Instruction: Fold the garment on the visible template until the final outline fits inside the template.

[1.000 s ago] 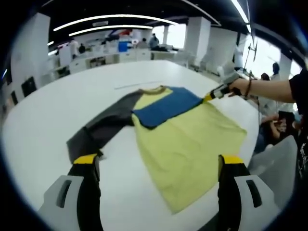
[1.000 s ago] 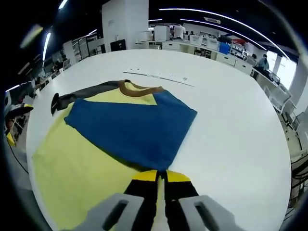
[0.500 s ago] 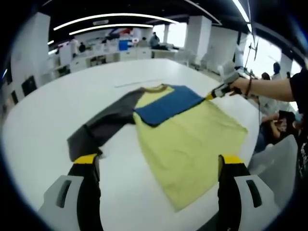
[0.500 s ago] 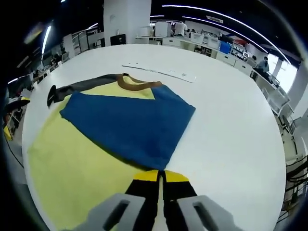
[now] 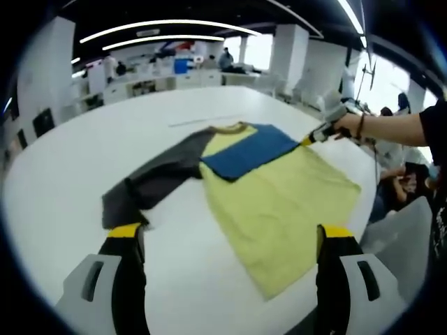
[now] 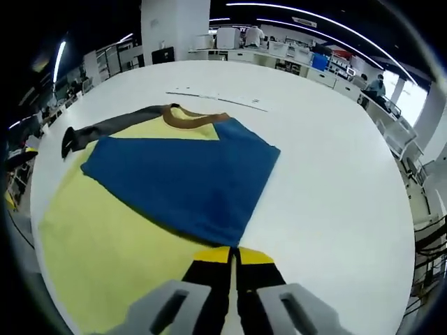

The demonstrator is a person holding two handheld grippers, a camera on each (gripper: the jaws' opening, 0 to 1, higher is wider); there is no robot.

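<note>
On white table [image 5: 63, 174], garment [image 5: 279, 202] collar-away, right hand-held gripper [image 6: 232, 252] clenched on blue sleeve [image 6: 181, 174].

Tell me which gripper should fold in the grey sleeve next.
Left, probably. The left gripper is open, its jaws wide apart, and the grey sleeve lies just beyond its left jaw. The right gripper is shut at the shirt's far edge, by the blue sleeve.
</note>
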